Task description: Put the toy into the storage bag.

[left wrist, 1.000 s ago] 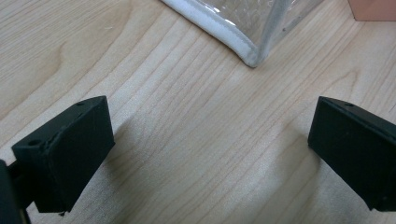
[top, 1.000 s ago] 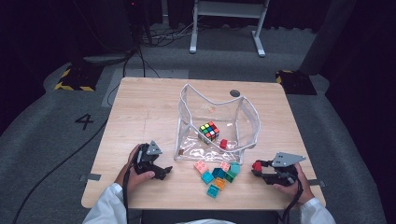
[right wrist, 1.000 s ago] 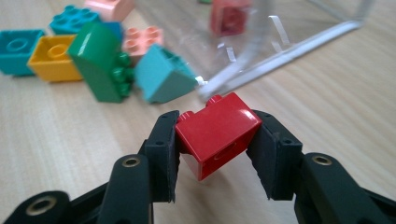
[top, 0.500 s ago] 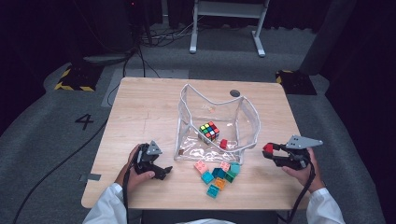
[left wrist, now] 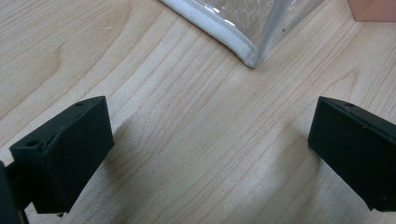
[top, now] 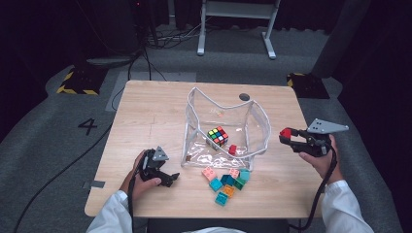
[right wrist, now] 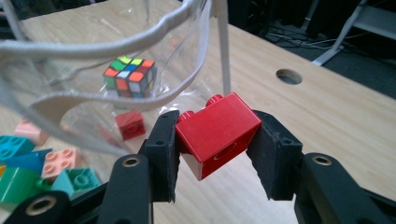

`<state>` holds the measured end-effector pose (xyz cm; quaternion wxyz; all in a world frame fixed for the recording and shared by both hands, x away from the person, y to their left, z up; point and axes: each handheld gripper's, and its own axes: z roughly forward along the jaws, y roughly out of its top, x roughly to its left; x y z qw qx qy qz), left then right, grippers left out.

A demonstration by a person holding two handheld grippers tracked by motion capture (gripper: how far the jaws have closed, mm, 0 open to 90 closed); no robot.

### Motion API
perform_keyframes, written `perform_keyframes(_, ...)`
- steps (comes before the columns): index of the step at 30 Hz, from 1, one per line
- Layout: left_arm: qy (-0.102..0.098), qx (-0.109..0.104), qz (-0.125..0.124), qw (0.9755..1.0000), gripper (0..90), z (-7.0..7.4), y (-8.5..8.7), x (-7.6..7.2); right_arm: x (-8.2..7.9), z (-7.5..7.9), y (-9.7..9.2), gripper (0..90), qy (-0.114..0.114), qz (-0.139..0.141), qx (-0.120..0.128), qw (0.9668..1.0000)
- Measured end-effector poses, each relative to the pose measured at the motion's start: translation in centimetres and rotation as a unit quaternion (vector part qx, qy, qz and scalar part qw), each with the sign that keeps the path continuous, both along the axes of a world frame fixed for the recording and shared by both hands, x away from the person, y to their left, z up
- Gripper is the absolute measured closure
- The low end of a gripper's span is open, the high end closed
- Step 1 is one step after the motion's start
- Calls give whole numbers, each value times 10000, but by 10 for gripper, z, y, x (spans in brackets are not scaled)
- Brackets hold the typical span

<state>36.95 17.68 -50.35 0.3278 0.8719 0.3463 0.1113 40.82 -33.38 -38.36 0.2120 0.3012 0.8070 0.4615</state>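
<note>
Right gripper (top: 290, 137) is clenched on a red brick (right wrist: 217, 132), one jaw pressing each of its two opposite sides, and it hangs in the air off the right side of the clear bag (top: 194, 127), outside the bag's right wall. From the brick, the bag's open mouth lies to the left and a little lower; the white rim (right wrist: 112, 44) of the bag stands between the two, so I judge the brick has to pass over that edge before it can drop in. The brick's long axis runs across the jaws, its studs tilted toward the bag and up.

Inside the bag a colourful puzzle cube (top: 217, 136) sits toward the middle and a smaller red block (top: 232, 149) lies near the right wall, so the landing spot just inside the rim is partly taken. A loose heap of teal, pink, orange and green bricks (top: 226, 181) lies on the table (top: 145, 111) just near of the bag.

Left gripper (top: 167, 177) rests low on the near left of the table, its jaws spread wide over bare wood with nothing between them, and the bag's near left corner (left wrist: 250, 58) is close ahead of it. The right hand is plainly the nearer one to the bag's mouth for this drop
</note>
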Motion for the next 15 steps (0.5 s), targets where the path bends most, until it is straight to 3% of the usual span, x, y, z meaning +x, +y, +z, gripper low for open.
perform_keyframes(10, 7, -4, -4, 10000, 1, 0, 0, 0, 13, 35, 6, 550, -195, 46, 222, 9996)
perform_keyframes(15, 5, -1, -1, 10000, 1, 0, 0, 0, 18, 48, 14, 550, -306, 111, 212, 9992)
